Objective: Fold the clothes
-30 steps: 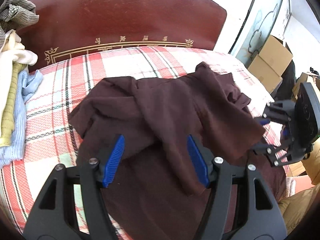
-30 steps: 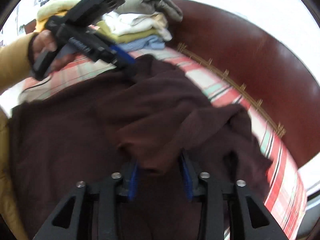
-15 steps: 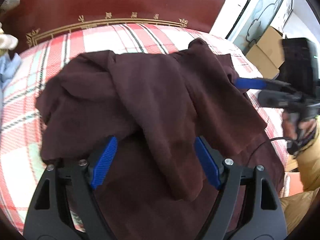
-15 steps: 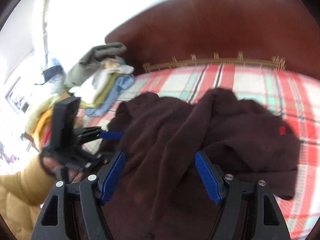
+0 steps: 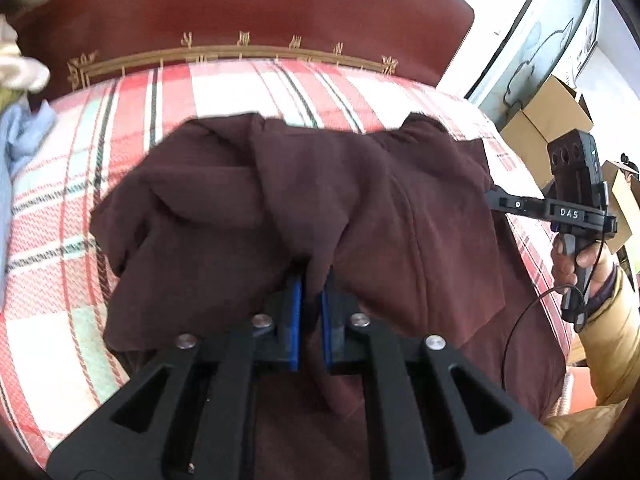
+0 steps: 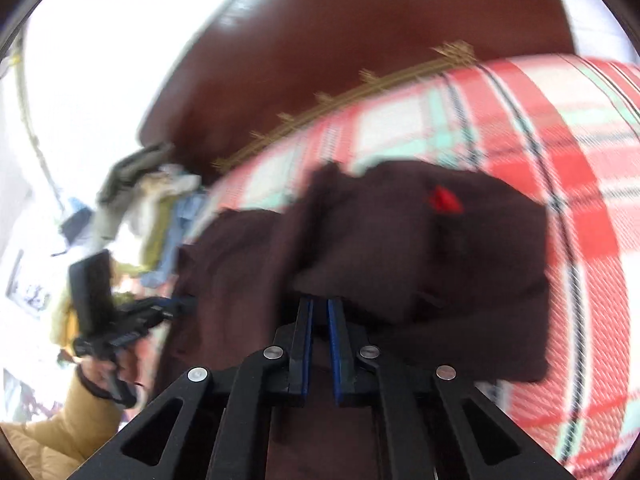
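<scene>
So I've got the dark maroon knit garment [image 5: 304,216] lying in a loose bunched heap in the middle of the red, white and mint plaid bedspread [image 5: 72,240], nowhere near a neat fold yet. Sleeves and body are draped over each other, and there's a little red tag [image 6: 444,200] showing on the far side in the right view.

Both claws have just snapped together. The left gripper [image 5: 310,300] is pinched on a ridge of the maroon fabric that runs up between its blue pads [image 5: 295,312]. The right gripper [image 6: 319,320] is closed too, its tips tucked under the near fold of the garment; looks like it's got cloth, though that view is smeared with blur so I wouldn't swear how much.

My read: this is the pick-up for spreading it out. Flattening and every real fold are still to do.

Room-wise, there's bare bedspread to the left and toward the dark red headboard with gold trim [image 5: 240,12]. The pile of other clothes [image 6: 156,208] sits off at the left edge, well apart. On the right the garment runs close to the bed's edge, with cardboard boxes [image 5: 548,120] beyond.
</scene>
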The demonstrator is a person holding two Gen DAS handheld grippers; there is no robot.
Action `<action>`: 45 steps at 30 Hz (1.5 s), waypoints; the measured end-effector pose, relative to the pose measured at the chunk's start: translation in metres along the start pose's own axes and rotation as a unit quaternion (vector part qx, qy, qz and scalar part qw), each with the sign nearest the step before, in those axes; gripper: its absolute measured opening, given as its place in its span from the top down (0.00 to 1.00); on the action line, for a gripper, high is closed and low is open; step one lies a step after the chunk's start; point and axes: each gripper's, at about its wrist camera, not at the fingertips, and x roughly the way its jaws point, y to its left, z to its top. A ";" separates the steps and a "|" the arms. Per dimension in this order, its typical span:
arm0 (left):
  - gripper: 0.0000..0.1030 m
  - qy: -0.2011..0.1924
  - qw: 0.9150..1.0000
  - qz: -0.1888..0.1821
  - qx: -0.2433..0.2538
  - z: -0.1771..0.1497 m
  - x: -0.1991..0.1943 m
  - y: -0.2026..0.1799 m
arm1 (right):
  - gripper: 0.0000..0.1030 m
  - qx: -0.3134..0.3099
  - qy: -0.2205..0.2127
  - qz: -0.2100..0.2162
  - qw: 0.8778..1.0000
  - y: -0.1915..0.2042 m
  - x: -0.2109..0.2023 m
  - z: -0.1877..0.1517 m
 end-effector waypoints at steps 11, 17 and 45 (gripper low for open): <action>0.32 0.007 1.000 -0.003 0.026 -0.011 0.003 -0.014 | 0.96 -0.104 0.052 0.006 0.993 0.047 0.038 -0.018; 0.28 -0.015 1.000 0.016 0.000 -0.020 -0.020 -0.007 | 0.87 -0.104 0.042 -0.042 0.993 0.038 0.028 -0.016; 0.15 -0.009 0.995 -0.072 -0.065 -0.229 -0.120 -0.046 | 0.25 -0.038 -0.003 0.038 0.999 0.028 -0.113 -0.223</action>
